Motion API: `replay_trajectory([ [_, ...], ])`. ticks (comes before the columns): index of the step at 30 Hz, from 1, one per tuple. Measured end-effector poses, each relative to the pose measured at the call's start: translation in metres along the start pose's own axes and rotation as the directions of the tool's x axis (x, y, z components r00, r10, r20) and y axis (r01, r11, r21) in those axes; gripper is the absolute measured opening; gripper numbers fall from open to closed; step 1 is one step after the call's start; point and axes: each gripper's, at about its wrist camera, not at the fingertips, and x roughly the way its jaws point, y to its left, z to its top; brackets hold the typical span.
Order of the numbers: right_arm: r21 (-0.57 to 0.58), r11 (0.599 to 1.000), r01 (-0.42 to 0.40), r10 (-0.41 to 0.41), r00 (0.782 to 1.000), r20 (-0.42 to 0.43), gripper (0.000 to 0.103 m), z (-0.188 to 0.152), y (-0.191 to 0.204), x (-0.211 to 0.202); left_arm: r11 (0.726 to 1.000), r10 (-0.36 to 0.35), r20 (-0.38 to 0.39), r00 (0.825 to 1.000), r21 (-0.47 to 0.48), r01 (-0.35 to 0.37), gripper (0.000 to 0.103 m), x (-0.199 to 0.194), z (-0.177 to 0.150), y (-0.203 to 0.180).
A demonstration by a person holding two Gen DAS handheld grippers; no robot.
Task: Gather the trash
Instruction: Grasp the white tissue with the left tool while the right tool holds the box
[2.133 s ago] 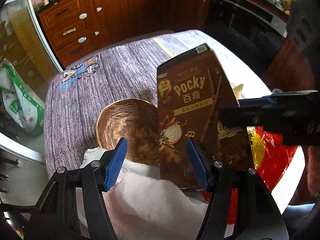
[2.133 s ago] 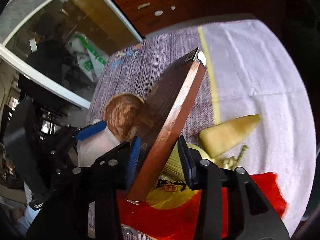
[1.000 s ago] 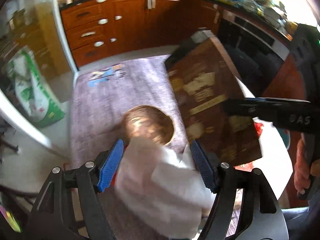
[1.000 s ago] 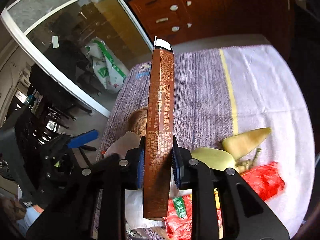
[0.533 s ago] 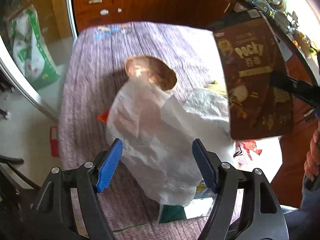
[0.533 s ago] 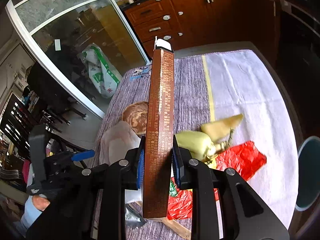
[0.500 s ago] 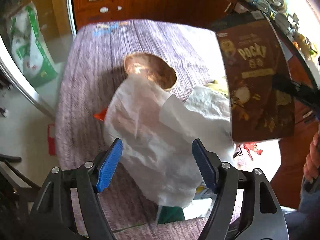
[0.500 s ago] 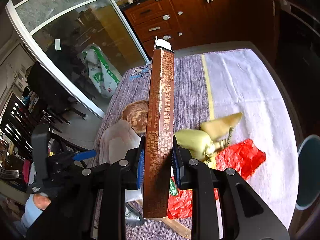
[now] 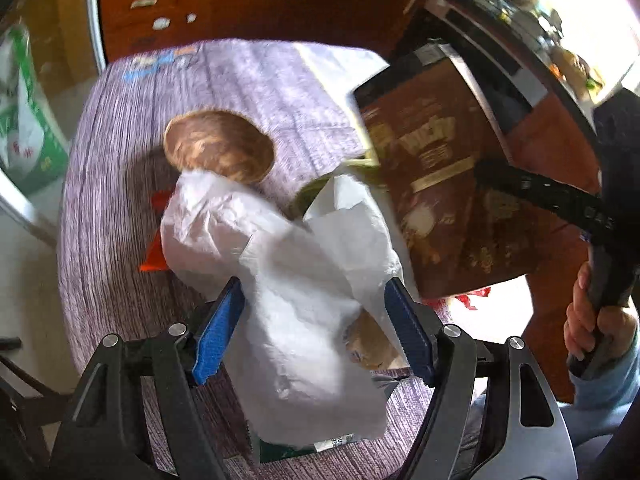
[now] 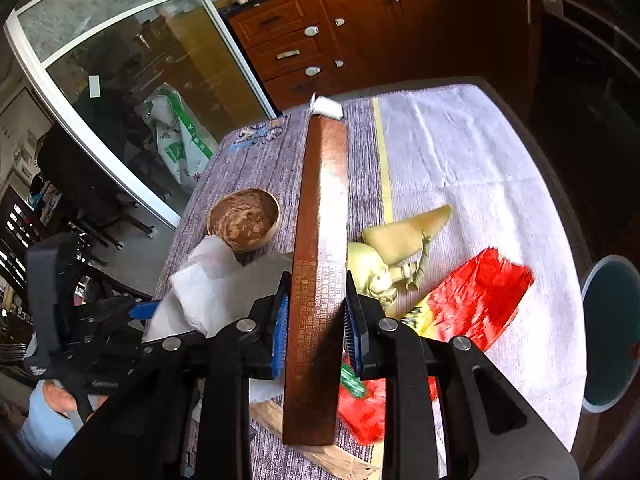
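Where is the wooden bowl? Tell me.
The wooden bowl sits on the purple-grey tablecloth, left of the held Pocky box in the right wrist view, touching the crumpled white paper.

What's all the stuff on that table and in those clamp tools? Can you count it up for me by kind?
Brown snack box, clamped in the right gripper: 1
White plastic bag, between the open left gripper fingers: 1
Wooden bowl: 1
Red wrapper: 1
Yellow-green husk pieces: 2
Total: 6
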Motion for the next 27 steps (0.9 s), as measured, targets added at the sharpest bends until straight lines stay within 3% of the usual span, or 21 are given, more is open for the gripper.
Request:
replay_trajectory([
  [5, 0.005, 1.0, -0.012, 0.012, 1.0, 0.005, 0.022, -0.004, -0.004, 0.0, 0.994, 0.08, 0.006, 0.997, 0.078, -0.081, 0.073, -0.006, 0.006, -0.023],
  [7, 0.011, 1.0, -0.017, 0.017, 1.0, 0.002, 0.022, -0.005, -0.007, 0.001, 0.981, 0.158, 0.031, 0.987, 0.108, -0.16, 0.073, -0.009, 0.006, -0.025],
  [9, 0.017, 1.0, -0.022, 0.022, 1.0, 0.001, 0.022, -0.007, -0.01, 0.002, 0.977, 0.188, 0.042, 0.981, 0.097, -0.191, 0.073, -0.011, 0.006, -0.017],
  [12, 0.019, 0.999, -0.028, 0.028, 1.0, -0.003, 0.022, -0.008, -0.012, 0.004, 0.979, 0.194, 0.04, 0.98, 0.061, -0.197, 0.062, -0.016, 0.004, -0.005],
  [15, 0.019, 0.999, -0.034, 0.035, 0.999, -0.011, 0.022, -0.009, -0.011, 0.006, 0.978, 0.192, 0.051, 0.98, 0.072, -0.195, 0.026, -0.02, 0.004, -0.005],
  [18, 0.018, 0.999, -0.04, 0.04, 0.999, -0.018, 0.022, -0.011, -0.011, 0.009, 0.977, 0.173, 0.031, 0.984, 0.118, -0.175, 0.019, -0.015, 0.002, -0.016],
  [21, 0.023, 0.999, -0.044, 0.045, 0.999, -0.025, 0.022, -0.012, -0.012, 0.011, 0.967, 0.216, 0.014, 0.976, 0.133, -0.215, 0.02, -0.012, -0.002, -0.018],
  [23, 0.024, 0.999, -0.047, 0.048, 0.998, -0.03, 0.022, -0.013, -0.013, 0.012, 0.974, 0.21, 0.002, 0.978, 0.091, -0.209, 0.041, -0.018, -0.006, -0.004],
  [24, 0.023, 0.999, -0.048, 0.048, 0.998, -0.032, 0.022, -0.013, -0.013, 0.013, 0.974, 0.215, 0.006, 0.977, 0.07, -0.215, 0.064, -0.02, -0.009, 0.001],
  [25, 0.02, 0.999, -0.048, 0.049, 0.998, -0.037, 0.022, -0.014, -0.013, 0.014, 0.972, 0.228, 0.018, 0.974, 0.047, -0.228, 0.07, -0.024, -0.014, 0.008],
  [27, 0.017, 0.999, -0.049, 0.05, 0.998, -0.044, 0.022, -0.014, -0.011, 0.016, 0.972, 0.231, 0.007, 0.973, 0.033, -0.231, 0.071, -0.025, -0.023, 0.015],
])
